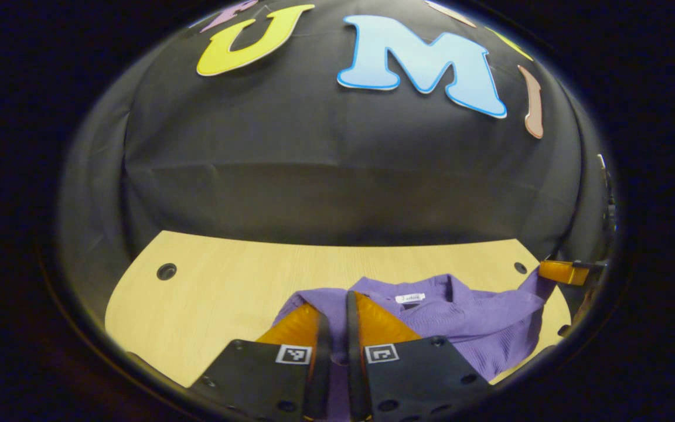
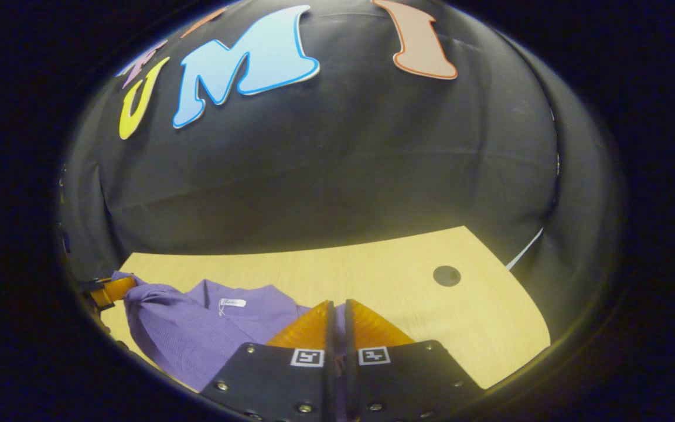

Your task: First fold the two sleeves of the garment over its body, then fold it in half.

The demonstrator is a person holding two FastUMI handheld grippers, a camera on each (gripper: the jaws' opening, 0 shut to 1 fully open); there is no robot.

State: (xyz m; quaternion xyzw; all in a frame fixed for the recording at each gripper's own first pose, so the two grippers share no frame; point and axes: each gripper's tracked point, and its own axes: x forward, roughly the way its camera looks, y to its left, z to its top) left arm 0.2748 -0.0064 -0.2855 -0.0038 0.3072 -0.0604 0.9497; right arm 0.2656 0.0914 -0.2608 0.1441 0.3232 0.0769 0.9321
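I see both grippers' fingers pinching purple shirt (image 1: 478, 328) cloth: left gripper (image 1: 337, 308) and right gripper (image 2: 337, 316), above the wooden table (image 1: 226, 293).

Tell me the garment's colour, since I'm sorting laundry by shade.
Purple, a fine ribbed knit; the garment shows best in the right gripper view.

Garment (image 1: 478, 328) = matt, fine-ribbed cloth w/ small sewn label; table (image 1: 226, 287) = smooth pale wood-look top; booth wall (image 1: 337, 176) = matt creased cloth.
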